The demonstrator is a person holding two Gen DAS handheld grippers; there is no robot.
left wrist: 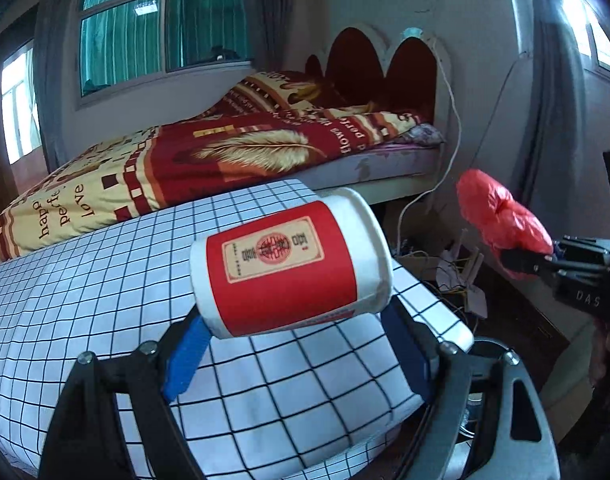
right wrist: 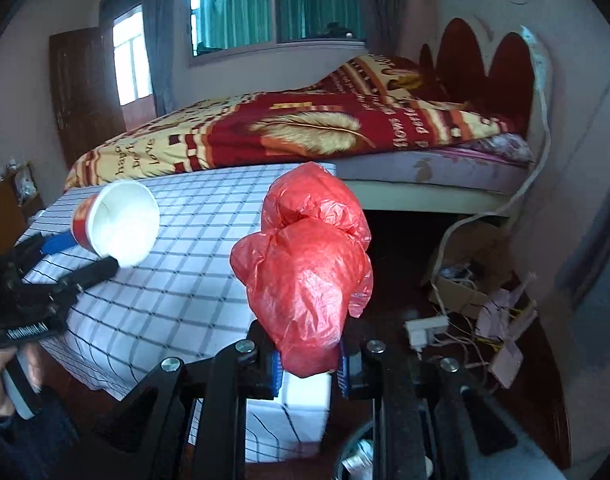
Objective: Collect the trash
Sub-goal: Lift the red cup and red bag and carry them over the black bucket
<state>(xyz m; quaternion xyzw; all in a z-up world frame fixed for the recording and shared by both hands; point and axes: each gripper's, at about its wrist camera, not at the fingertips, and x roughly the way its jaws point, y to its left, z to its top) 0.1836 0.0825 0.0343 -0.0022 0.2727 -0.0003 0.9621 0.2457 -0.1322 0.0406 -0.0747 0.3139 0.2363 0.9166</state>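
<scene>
- A red-and-white paper cup with a beige label was held sideways between the two blue pads of the left gripper, in the lower centre of the left wrist view; the jaws stood wide apart, one pad pressed on the cup's base end and the other on its rim end.
- In the right wrist view the same cup was seen at centre left, its white open mouth turned toward the camera, with the left gripper below and left of it.
- A crumpled red plastic bag was pinched at its lower end by the right gripper, whose jaws were drawn close together on it, at the lower centre of that frame.
- From the left wrist view, the bag was seen at centre right, with the right gripper closed on its lower right end.
- A white cloth with a dark grid pattern lay beneath both held items, across the lower left.
- A bed with a red-and-yellow feather-print blanket was seen behind the cloth, in the middle of the frame.
- A white cable hung down the right side beside the bed.
- A hand was visible at the lower left edge on the left gripper's handle.
</scene>
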